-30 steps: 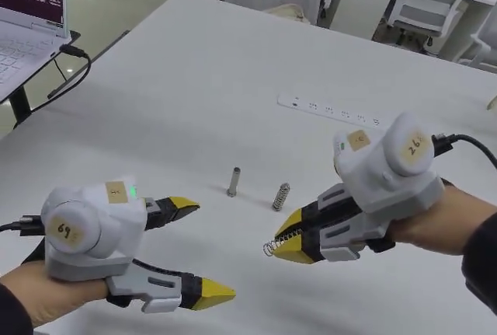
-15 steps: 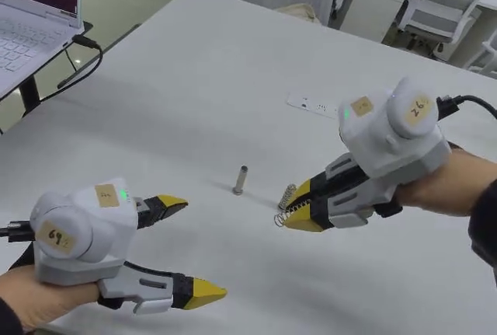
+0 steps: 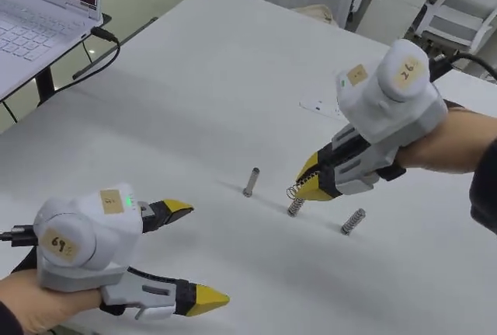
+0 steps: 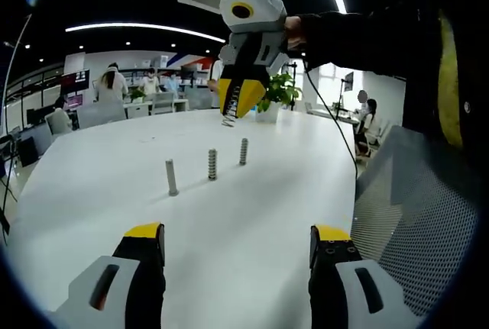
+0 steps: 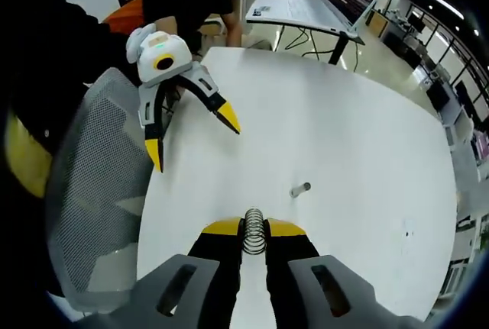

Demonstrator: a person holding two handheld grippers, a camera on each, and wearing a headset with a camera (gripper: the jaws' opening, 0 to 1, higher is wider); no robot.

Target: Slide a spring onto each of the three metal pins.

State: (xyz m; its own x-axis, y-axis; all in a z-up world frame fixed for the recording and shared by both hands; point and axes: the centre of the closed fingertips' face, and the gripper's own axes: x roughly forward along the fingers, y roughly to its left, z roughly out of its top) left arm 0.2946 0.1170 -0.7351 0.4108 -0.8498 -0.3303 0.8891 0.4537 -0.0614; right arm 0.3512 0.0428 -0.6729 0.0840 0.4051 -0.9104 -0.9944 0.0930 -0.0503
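**Spring (image 5: 254, 230) pinched in the right gripper (image 3: 309, 186), one pin bare**

Three thin metal pins are stood upright in a row on the smooth white table (image 3: 194, 102). The bare pin (image 3: 251, 182) is at one end, while the middle pin (image 3: 296, 207) and end pin (image 3: 352, 221) are each sleeved in a coiled wire spring. That's three springs counted: two on, one held. The held coil is stuck out past the yellow jaw tips, long axis along the jaws, pointed down just above the middle pin. The left gripper (image 3: 194, 253) is held low, jaws spread wide.
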